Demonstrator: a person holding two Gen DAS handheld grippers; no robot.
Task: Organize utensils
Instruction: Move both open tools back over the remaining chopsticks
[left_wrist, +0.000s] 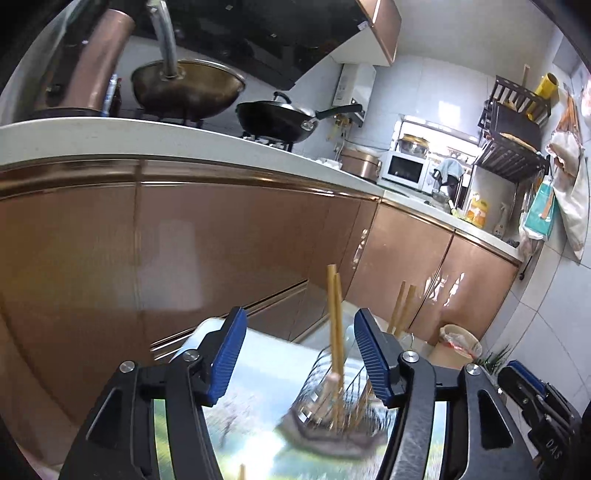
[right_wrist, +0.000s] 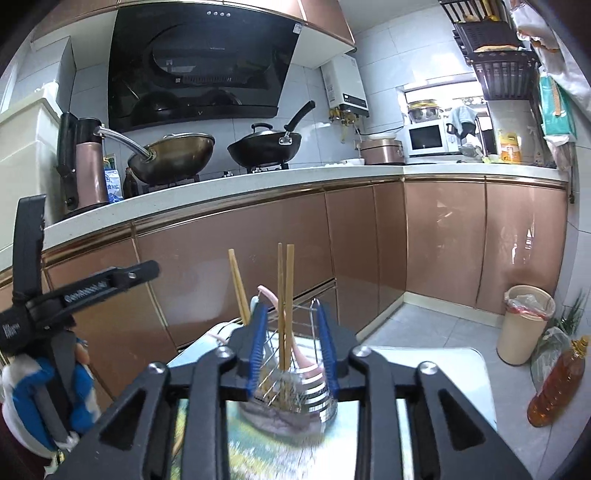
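This was a home kitchen. A black range hood (right_wrist: 199, 62) hung on the white-tiled far wall above a gas stove, where a brass-coloured wok (right_wrist: 173, 157) sat to the left of a black wok (right_wrist: 264, 147). A white countertop (right_wrist: 258, 177) ran over glossy copper-coloured cabinet doors (right_wrist: 443, 236) and turned the corner to the right. Farther right stood a rice cooker (right_wrist: 380, 149) and a white microwave (right_wrist: 426, 138), with a water heater (right_wrist: 345, 86) on the wall above. A dark rack (right_wrist: 495, 70) hung at far right, and a lined waste bin (right_wrist: 524, 321) stood on the tiled floor.
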